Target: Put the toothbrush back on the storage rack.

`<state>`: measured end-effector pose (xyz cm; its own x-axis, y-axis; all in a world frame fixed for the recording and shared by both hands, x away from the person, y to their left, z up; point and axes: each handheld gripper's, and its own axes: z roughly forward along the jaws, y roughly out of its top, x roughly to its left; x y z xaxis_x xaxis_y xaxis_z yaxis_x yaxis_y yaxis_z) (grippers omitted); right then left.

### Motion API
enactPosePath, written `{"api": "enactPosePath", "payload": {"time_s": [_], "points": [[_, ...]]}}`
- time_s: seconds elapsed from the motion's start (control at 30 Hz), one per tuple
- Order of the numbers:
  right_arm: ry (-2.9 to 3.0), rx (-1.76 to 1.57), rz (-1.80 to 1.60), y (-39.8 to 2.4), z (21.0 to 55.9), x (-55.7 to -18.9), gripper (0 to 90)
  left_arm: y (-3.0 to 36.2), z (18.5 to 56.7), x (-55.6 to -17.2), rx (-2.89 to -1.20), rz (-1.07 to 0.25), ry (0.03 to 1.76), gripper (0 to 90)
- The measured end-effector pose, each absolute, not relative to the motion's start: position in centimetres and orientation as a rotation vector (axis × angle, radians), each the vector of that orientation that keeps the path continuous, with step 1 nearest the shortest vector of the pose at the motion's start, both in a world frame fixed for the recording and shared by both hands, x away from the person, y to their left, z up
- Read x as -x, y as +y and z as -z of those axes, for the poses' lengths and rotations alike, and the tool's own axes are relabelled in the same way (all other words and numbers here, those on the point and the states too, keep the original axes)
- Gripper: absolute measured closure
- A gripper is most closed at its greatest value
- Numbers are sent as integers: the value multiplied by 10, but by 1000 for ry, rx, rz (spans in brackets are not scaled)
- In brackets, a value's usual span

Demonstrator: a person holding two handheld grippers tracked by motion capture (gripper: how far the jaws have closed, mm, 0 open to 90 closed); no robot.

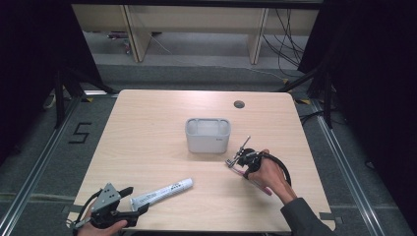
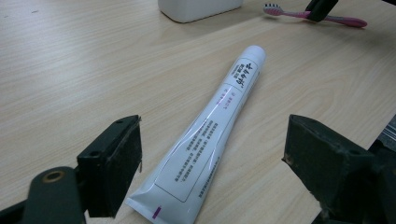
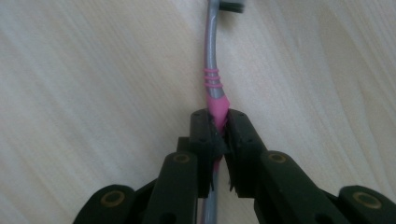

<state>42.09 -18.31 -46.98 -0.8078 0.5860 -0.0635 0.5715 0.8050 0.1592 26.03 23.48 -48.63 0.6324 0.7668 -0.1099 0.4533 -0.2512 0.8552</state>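
Pink toothbrush (image 3: 215, 100) is clamped in my right gripper (image 3: 218, 126), low at the table's (image 1: 147, 147) right side, not yet in the white holder (image 1: 207, 135) at centre. My left gripper (image 2: 210, 163) gapes around the toothpaste tube (image 2: 210, 135), near left, ungrasped.

A black numeral "5" is marked on the grey floor (image 1: 39, 142) left of the table. The toothpaste tube (image 2: 205, 140) carries printed label text, too small and blurred to read.
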Motion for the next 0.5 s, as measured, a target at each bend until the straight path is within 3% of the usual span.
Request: {"api": "enactPosePath", "payload": {"time_s": [0.5], "points": [[2759,-942,-535,-208,421,-407,822,235,487,-260,-1898,-411,965,188]]}}
